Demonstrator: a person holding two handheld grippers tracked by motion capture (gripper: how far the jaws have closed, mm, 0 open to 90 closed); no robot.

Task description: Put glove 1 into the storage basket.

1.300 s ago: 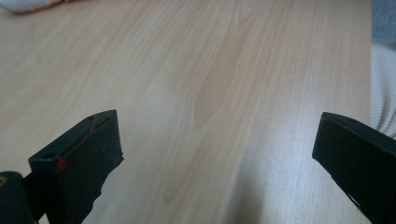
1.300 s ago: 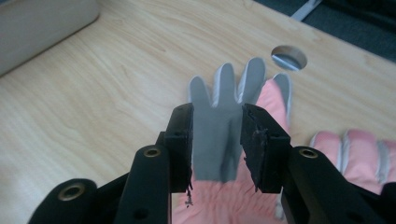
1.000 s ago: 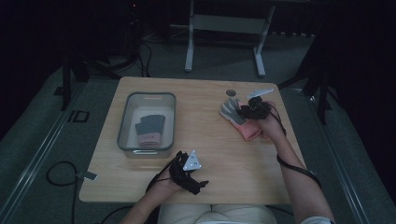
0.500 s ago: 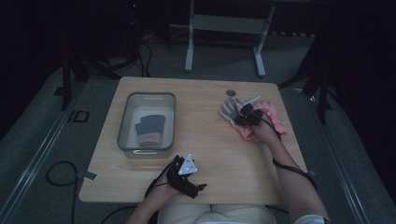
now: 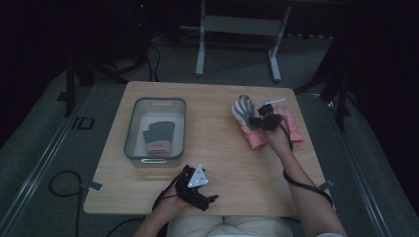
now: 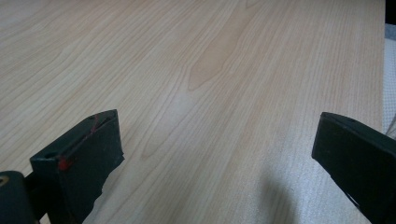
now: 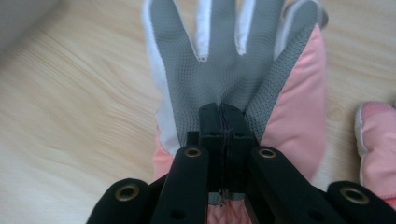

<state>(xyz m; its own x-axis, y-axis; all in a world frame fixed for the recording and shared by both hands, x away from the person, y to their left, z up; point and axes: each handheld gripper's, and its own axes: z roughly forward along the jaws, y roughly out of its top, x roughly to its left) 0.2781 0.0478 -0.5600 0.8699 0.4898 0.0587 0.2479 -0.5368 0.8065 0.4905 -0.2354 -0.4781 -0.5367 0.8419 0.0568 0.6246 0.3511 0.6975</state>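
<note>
A glove point(image 5: 244, 110) with a grey palm, white fingers and pink cuff lies palm up at the table's far right. My right gripper point(image 5: 259, 119) is shut on its palm; in the right gripper view the jaws point(image 7: 222, 109) pinch the grey dotted fabric of the glove point(image 7: 219, 60) between them. A second pink glove point(image 5: 294, 126) lies just to the right of it, and its pink edge point(image 7: 379, 140) appears beside the jaws. My left gripper point(image 5: 198, 186) rests near the table's front edge, open, with bare wood between its jaws point(image 6: 224, 154).
A clear plastic bin point(image 5: 132, 129) stands on the left half of the wooden table point(image 5: 212, 143); dark grey and pink gloves point(image 5: 159, 137) lie inside it. A cable point(image 5: 301, 182) trails from the right gripper along the person's forearm.
The right gripper has shifted a little towards the person and left over the glove. The left gripper has slid slightly back towards the front edge.
</note>
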